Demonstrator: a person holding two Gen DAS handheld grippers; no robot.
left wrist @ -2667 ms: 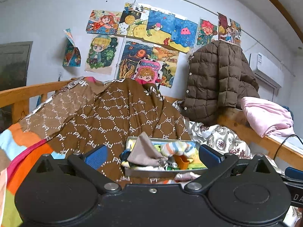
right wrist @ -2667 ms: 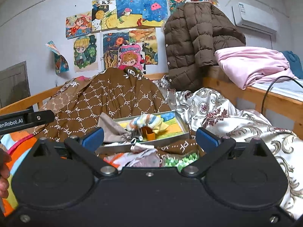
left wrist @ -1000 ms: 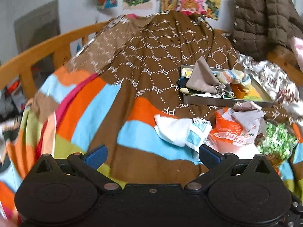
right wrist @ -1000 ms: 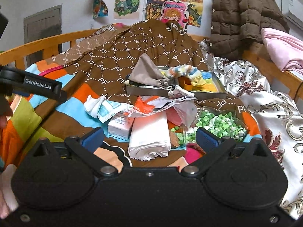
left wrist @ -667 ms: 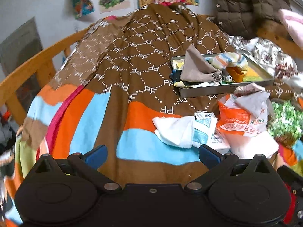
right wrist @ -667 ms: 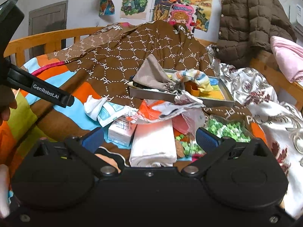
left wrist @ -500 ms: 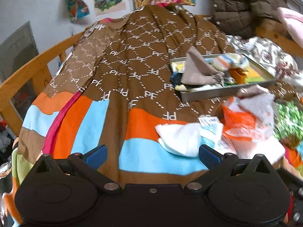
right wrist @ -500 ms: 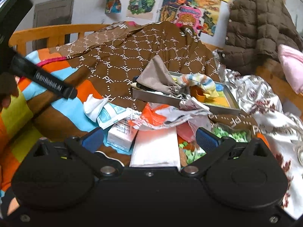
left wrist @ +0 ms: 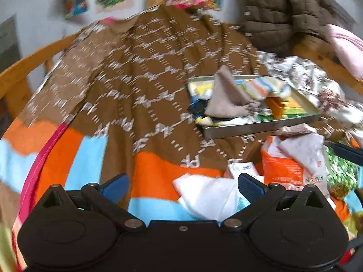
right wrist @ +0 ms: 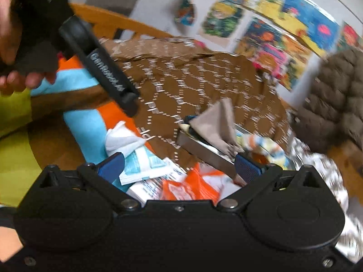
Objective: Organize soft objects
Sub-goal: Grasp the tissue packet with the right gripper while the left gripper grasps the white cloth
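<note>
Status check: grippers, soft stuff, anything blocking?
Left gripper open, empty. Right gripper open, empty. White cloth on the blanket near the left gripper; more cloths in the tray. Orange bag and packets crowd the pile.

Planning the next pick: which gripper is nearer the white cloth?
Left, likely. The left gripper hangs just above the white cloth; the right gripper is over the orange bag beside it.

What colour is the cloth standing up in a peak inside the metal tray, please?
The cloth is plain taupe, grey-brown; left wrist view shows it best.
</note>
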